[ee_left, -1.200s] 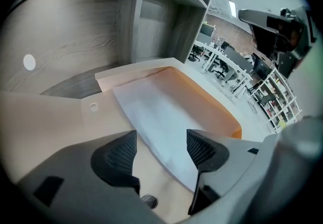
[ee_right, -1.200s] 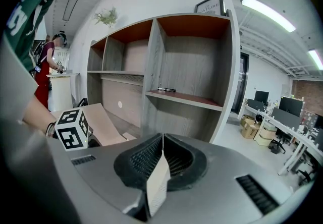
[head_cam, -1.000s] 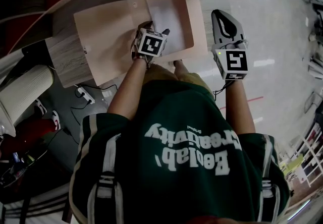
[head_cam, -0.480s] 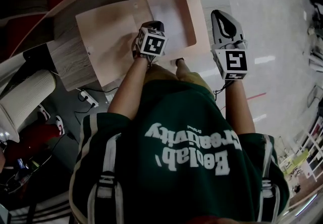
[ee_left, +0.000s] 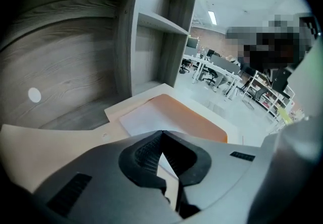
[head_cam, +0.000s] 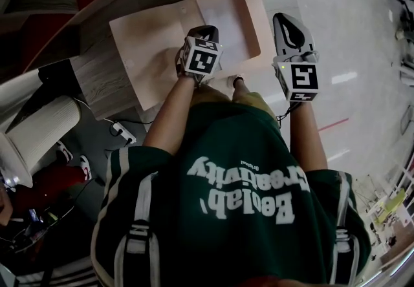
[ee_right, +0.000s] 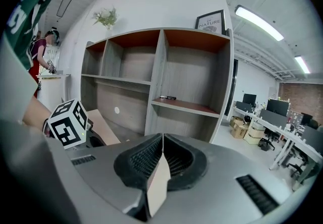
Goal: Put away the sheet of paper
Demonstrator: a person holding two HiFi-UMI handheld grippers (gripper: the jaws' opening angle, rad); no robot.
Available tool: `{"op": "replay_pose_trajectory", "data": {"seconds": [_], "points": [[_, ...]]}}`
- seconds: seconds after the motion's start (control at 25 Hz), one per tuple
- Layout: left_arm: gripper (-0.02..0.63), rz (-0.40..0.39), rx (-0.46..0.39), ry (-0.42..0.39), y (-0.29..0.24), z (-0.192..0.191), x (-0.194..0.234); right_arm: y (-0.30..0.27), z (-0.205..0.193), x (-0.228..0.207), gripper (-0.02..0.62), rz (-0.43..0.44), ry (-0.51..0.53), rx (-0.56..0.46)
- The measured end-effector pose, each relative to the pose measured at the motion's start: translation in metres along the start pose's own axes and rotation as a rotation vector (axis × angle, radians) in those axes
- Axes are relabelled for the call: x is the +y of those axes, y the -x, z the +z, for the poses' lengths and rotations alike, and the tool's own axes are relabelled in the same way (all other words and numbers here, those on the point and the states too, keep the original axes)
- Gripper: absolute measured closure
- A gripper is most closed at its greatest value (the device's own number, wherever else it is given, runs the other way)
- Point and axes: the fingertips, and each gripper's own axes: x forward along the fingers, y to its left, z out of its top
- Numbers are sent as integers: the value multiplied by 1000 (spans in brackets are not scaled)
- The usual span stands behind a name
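Head view: the beige folder [head_cam: 152, 33] lies open on the wood-grain bench [head_cam: 97, 82], and the sheet of paper [head_cam: 223, 24] lies flat in its right half, framed by the folder's border. My left gripper [head_cam: 206, 31] reaches in at the sheet's near corner, close to the fold. My right gripper [head_cam: 288, 22] sits just off the folder's right edge.

Left gripper view: my jaws are pressed together on a thin pale edge. It looks like the near corner of the sheet [ee_left: 146, 116], though I can't rule out folder card with it. Ahead, the rest of the sheet rests inside the orange-lined half, with the shelf unit [ee_left: 151, 21] behind.

Right gripper view: jaws closed tight on a slim beige edge [ee_right: 157, 182], which I take for the folder's cover, held up off the bench. Beyond it are empty shelves.

My read is that the sheet is already in the folder, which counts for most of the job. But the folder is open and I have a grip on both pieces, so it isn't tucked away. Releasing the sheet and shutting the cover looks like what's left.
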Motion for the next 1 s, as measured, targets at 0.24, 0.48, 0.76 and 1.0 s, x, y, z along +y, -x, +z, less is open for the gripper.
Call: {"op": "replay_pose_trajectory", "data": {"seconds": [0.24,0.48,0.76,1.0], "points": [[588,-1,-52,-45,9,-1,-1,1,-20,16,558,-15,-28,-17],[588,-14,-134,-83,36,7,6,2,-26,40,558,-37,-47,-21],[588,-29,-177,-93,44,-9,46,-34,-49,88,558,-34,-72,-7],[588,0,-233,-116,49,-10,49,-45,-72,99,558,-5,-86,-22]]}}
